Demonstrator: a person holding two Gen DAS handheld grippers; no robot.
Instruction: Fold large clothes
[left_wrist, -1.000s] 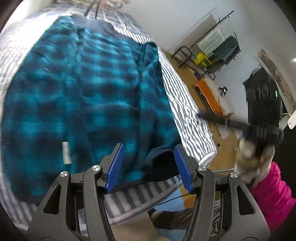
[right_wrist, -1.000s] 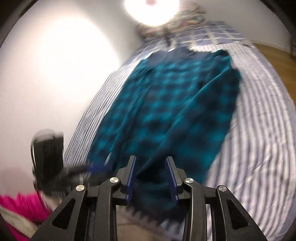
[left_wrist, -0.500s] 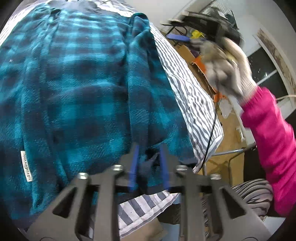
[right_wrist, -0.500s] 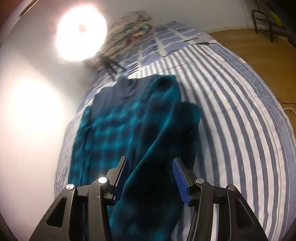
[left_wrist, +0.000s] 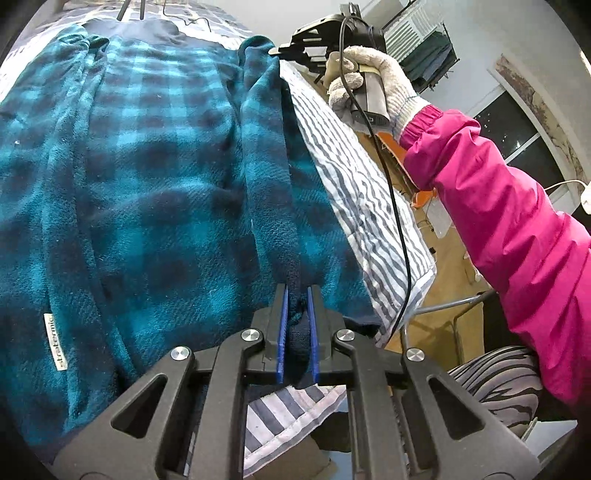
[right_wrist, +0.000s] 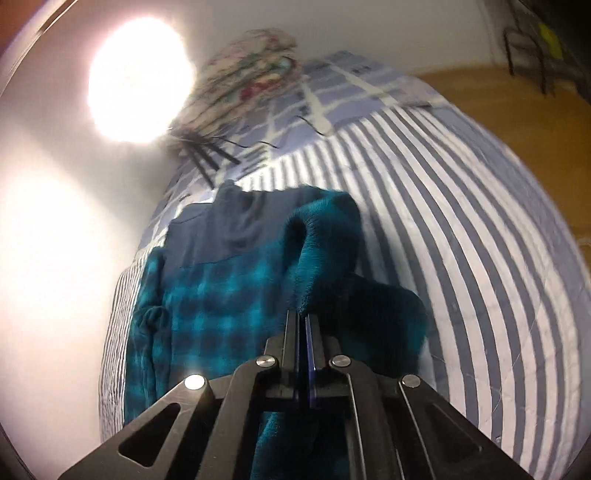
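A teal plaid fleece garment (left_wrist: 147, 184) lies spread on the striped bedspread (left_wrist: 369, 206), its right side folded inward as a long strip. My left gripper (left_wrist: 297, 299) is shut on the dark hem at the near end of that strip. A gloved hand (left_wrist: 369, 81) holds my right gripper (left_wrist: 275, 51) at the strip's far end, by the shoulder. In the right wrist view the right gripper (right_wrist: 302, 321) is shut on a raised fold of the fleece garment (right_wrist: 229, 295), which peaks just above the fingertips.
The bed's right edge drops to a wooden floor (right_wrist: 498, 92), where a clothes rack (left_wrist: 417, 40) stands. A pink sleeve (left_wrist: 498, 206) reaches across the right side. A bright lamp (right_wrist: 136, 77) and a patterned bundle (right_wrist: 251, 74) sit at the bed's head, with a wall along the far side.
My left gripper went from open around the hem to shut on it. The right gripper swung up along the bed to the garment's shoulder end and shut on the fold.
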